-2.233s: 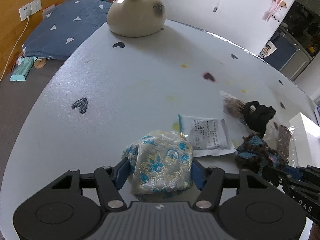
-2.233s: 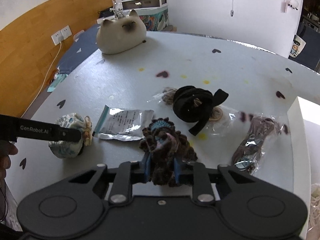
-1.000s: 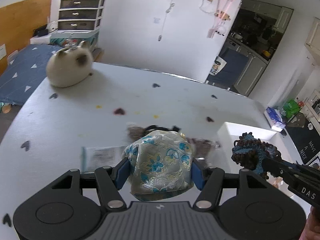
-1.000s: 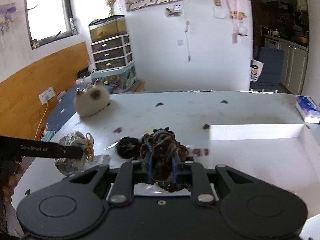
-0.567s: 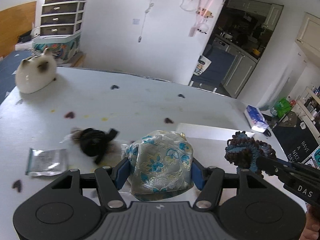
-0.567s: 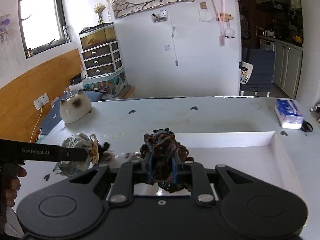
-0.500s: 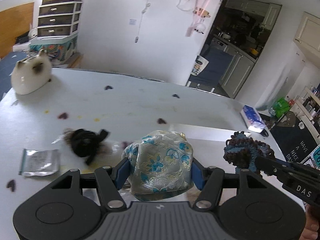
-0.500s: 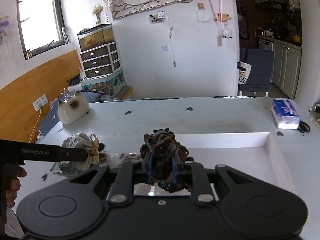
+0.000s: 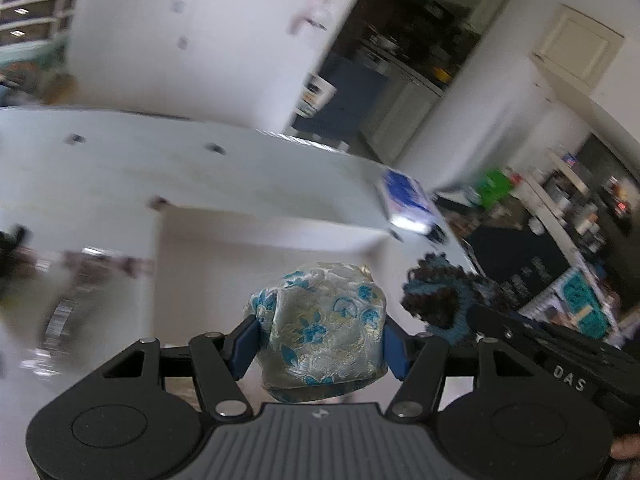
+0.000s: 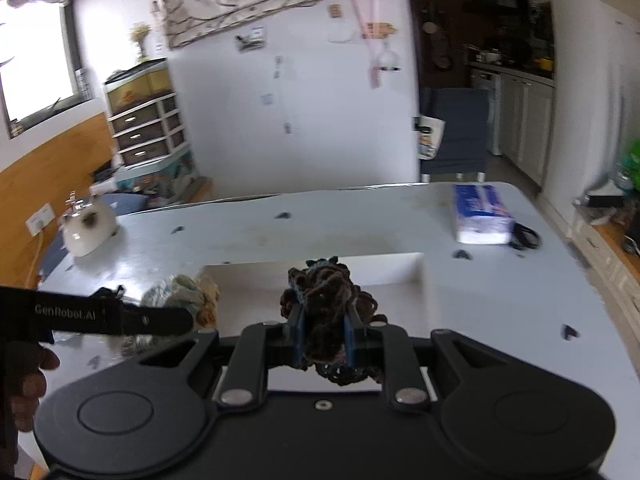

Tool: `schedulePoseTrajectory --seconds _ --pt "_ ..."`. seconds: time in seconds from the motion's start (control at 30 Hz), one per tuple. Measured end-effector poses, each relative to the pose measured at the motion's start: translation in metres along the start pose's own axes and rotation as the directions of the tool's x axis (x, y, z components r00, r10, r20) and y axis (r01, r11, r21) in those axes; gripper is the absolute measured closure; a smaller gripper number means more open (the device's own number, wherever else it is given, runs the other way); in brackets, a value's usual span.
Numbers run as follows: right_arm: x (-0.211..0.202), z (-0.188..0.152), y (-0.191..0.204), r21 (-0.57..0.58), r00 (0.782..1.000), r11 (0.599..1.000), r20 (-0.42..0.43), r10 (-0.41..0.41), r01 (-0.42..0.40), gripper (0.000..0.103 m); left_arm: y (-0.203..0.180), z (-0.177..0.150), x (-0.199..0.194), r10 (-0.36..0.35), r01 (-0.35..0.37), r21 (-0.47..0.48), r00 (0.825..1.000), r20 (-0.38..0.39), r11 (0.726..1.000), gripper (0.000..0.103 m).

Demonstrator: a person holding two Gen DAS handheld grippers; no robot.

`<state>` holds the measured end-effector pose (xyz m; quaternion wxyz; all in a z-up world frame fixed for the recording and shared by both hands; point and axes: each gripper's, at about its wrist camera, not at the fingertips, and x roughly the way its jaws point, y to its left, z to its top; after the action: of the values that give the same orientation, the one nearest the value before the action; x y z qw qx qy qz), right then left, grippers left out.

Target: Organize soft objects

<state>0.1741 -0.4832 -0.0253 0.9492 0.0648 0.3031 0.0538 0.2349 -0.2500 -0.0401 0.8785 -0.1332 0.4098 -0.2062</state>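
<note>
Clamped between the blue pads of the left gripper [image 9: 320, 340], a brocade pouch [image 9: 320, 328] was held aloft; the right gripper [image 10: 323, 338] was pinched narrowly on a crocheted yarn piece [image 10: 326, 300]. Both were carried over the white box [image 10: 320, 266] on the table [image 10: 500, 280]. Release would best be made low and well inside the walls, one item at a time.

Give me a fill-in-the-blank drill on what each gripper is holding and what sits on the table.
1. The left gripper is shut on a silky pouch patterned in ____.
2. The right gripper is shut on a dark ____ bundle.
3. The cat figure sits on the table at its far ____ corner in the right wrist view.

Missing words: blue; yarn; left
</note>
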Motion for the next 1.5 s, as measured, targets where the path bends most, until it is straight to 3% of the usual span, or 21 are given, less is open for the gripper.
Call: schedulePoseTrajectory --seconds 0.2,0.4,0.57,0.67,0.83,0.97,1.17,1.3,1.43,1.5 --pt "-0.011 -0.010 -0.038 0.045 0.998 0.997 -0.012 -0.067 0.068 0.083 -0.042 -0.013 0.042 -0.115 0.120 0.038 0.987 -0.108 0.992 0.040" --pt "-0.023 -0.019 -0.063 0.078 0.992 0.990 -0.031 -0.120 0.122 0.083 -0.070 -0.030 0.088 -0.211 0.225 0.032 0.949 -0.233 0.974 0.040" --pt "-0.029 -0.027 -0.073 0.096 0.991 0.987 -0.050 -0.126 0.130 0.083 -0.077 -0.046 0.121 -0.191 0.212 0.034 0.931 -0.310 0.977 0.040" --pt "-0.029 -0.030 -0.077 0.105 0.992 0.987 -0.062 -0.112 0.118 0.083 -0.072 -0.052 0.133 -0.146 0.166 0.032 0.933 -0.330 0.986 0.040" --pt "-0.019 -0.031 -0.076 0.118 0.994 0.990 -0.087 -0.064 0.074 0.083 -0.062 -0.055 0.138 -0.009 0.039 0.086 0.944 -0.329 0.996 0.039" --pt "-0.003 -0.033 -0.069 0.107 0.992 0.994 -0.121 -0.016 0.029 0.083 -0.055 -0.051 0.132 0.019 0.006 0.077 0.949 -0.315 0.997 0.039" --pt "0.026 -0.042 -0.053 0.037 0.965 0.999 -0.263 -0.004 0.015 0.073 -0.049 -0.049 0.129 0.024 0.000 0.076 0.949 -0.315 0.997 0.037" --pt "0.018 -0.042 -0.056 0.046 0.969 0.998 -0.248 -0.026 0.038 0.066 -0.049 -0.050 0.126 0.016 0.010 0.081 0.949 -0.315 0.997 0.033" --pt "0.011 -0.037 -0.068 0.093 0.976 0.994 -0.214 -0.041 0.062 0.067 -0.051 -0.048 0.120 -0.005 0.033 0.088 0.954 -0.299 0.996 0.032" --pt "0.009 -0.035 -0.071 0.111 0.979 0.992 -0.202 -0.040 0.063 0.073 -0.053 -0.045 0.114 -0.016 0.045 0.100 0.960 -0.279 0.994 0.031"
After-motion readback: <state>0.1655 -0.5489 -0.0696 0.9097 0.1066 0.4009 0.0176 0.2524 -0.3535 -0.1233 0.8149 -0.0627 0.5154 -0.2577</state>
